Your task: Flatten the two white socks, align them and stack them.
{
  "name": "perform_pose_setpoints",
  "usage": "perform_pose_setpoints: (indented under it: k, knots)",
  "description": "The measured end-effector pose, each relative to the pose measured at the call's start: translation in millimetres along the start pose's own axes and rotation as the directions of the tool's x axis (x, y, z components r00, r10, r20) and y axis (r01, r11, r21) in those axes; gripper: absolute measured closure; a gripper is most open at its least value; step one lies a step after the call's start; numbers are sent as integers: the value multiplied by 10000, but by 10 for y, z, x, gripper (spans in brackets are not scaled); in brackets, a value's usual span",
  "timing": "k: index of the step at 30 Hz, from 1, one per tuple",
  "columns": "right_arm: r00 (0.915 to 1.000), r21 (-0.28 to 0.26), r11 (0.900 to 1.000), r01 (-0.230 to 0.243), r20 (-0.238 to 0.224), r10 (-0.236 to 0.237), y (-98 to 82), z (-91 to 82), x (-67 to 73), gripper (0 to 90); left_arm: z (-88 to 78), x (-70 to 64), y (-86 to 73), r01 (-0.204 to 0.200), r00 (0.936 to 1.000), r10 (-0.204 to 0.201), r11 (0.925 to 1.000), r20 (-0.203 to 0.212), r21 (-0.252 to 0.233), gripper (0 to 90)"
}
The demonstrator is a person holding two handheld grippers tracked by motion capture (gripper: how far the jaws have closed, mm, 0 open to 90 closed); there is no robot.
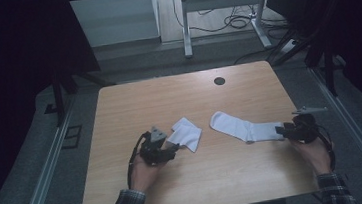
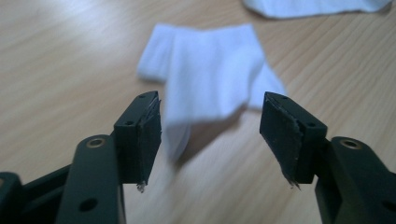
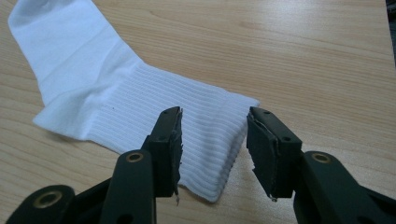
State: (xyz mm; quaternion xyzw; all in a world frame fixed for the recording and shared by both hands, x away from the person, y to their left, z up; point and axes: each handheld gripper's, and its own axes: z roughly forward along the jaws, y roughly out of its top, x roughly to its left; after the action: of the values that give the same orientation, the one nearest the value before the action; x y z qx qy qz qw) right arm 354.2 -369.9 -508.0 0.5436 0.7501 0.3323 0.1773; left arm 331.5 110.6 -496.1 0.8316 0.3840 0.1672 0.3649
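Left gripper (image 1: 172,149) fingers part-open, empty, facing folded sock (image 1: 187,133); right gripper (image 1: 281,131) fingers apart astride long sock's (image 1: 241,126) cuff, counter (image 1: 226,178) unobstructed.

Matt wood-grain table (image 1: 235,167), ribbed white cloth sock (image 3: 140,102), matt black fingers (image 3: 170,140)

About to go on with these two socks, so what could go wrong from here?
1. The right gripper has open jaws around the flat sock cuff; closing might pinch just one ribbed layer.
2. The folded sock lies loose ahead of the left gripper, whose jaws are open; a nudge may unfold it.
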Motion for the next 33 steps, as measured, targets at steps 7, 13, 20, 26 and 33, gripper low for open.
perform_pose_setpoints:
  k: [7, 13, 20, 26, 33]
  knots:
    - [9997, 34, 9998, 170, 151, -171, -14, 10, 2, 572, 371, -175, 383, -467, 9983, 466, 9989, 345, 31, 496]
    - [9999, -10, 9999, 133, 78, -133, -15, 14, -10, 631, 645, -253, 620, -580, 9980, 581, 9983, 247, -41, 574]
    - [10000, -26, 10000, 38, 70, -38, -17, 8, -24, 661, 977, -313, 841, -466, 9982, 467, 9989, 383, -32, 626]
    - [9999, -47, 10000, -6, 130, 6, -20, 20, -29, 667, 1206, -355, 941, -330, 9984, 324, 9994, 467, 112, 656]
    - [9995, 39, 10000, 57, 326, -59, -35, 55, -23, 622, 1456, -408, 961, -273, 9993, 261, 9987, 278, 425, 622]
